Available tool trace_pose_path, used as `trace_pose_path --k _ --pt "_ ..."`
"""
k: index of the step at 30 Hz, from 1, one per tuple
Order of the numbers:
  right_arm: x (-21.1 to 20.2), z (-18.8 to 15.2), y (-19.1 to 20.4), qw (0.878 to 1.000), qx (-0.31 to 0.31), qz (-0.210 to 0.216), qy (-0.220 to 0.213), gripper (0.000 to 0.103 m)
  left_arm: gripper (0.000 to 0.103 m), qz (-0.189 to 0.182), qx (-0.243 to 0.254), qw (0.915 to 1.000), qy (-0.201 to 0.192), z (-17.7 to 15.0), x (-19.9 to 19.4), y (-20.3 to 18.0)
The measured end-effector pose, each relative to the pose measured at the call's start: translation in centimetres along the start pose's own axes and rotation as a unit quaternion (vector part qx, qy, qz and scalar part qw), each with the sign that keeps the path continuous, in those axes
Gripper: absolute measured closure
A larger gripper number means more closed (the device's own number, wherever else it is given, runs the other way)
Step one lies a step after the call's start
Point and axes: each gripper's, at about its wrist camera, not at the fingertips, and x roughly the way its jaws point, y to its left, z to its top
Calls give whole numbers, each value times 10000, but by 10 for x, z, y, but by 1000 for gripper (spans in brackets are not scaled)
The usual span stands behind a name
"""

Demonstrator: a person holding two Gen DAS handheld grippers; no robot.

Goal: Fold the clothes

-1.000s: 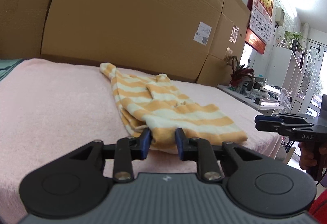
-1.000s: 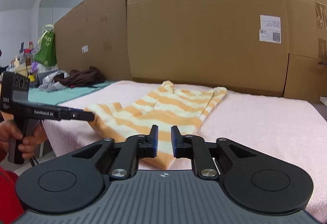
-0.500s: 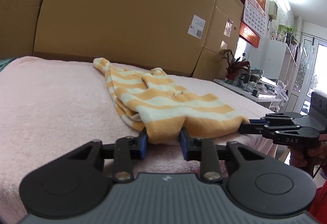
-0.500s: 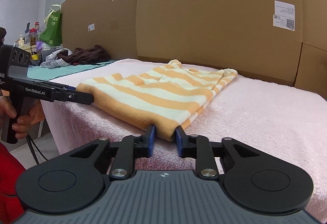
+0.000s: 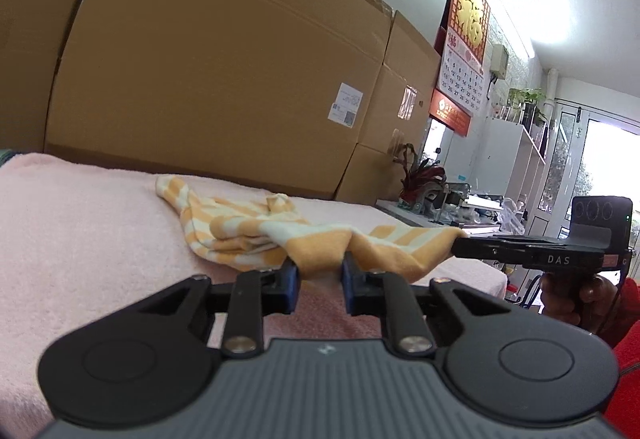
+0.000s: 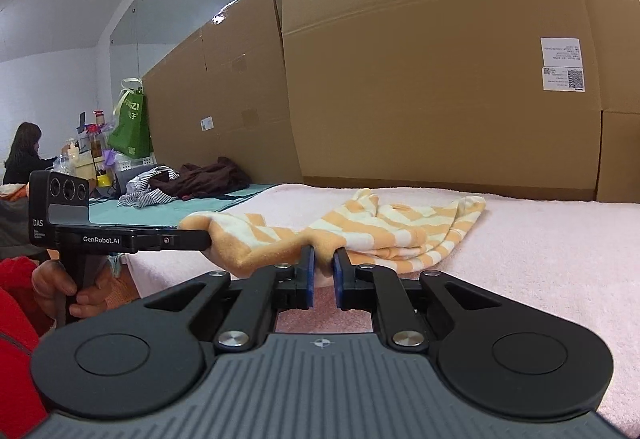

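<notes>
Both hand-held grippers, left (image 5: 318,281) and right (image 6: 323,273), have just been closing and now clench the striped garment's (image 6: 400,235) near hem, raised off the pink-covered tabletop (image 6: 540,239), ready for folding away.

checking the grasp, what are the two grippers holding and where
Both hold the striped garment by its orange near hem: left gripper and right gripper, side by side.

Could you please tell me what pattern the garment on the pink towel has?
The garment has orange and cream stripes, clearest in the right wrist view.
</notes>
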Motion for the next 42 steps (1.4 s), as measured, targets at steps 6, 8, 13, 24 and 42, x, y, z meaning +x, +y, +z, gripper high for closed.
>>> trace_pose_path --k 6,8,13,24,42 --pt "2 -16 -9 9977 536 2 403 92 88 -20 -429 9990 126 -13 8 9" --pt "2 -14 -11 9969 729 9 280 92 88 -67 -474 9989 4 -7 9 9" --pt "11 8 -28 9925 1216 65 -113 92 87 -34 -790 9968 -124 18 25 22" --pt "61 24 -63 9816 1832 -325 -427 92 86 421 -1235 9913 158 50 97 70" --pt "147 16 -116 9605 2549 -1066 339 94 85 1359 -1388 9803 342 42 153 114"
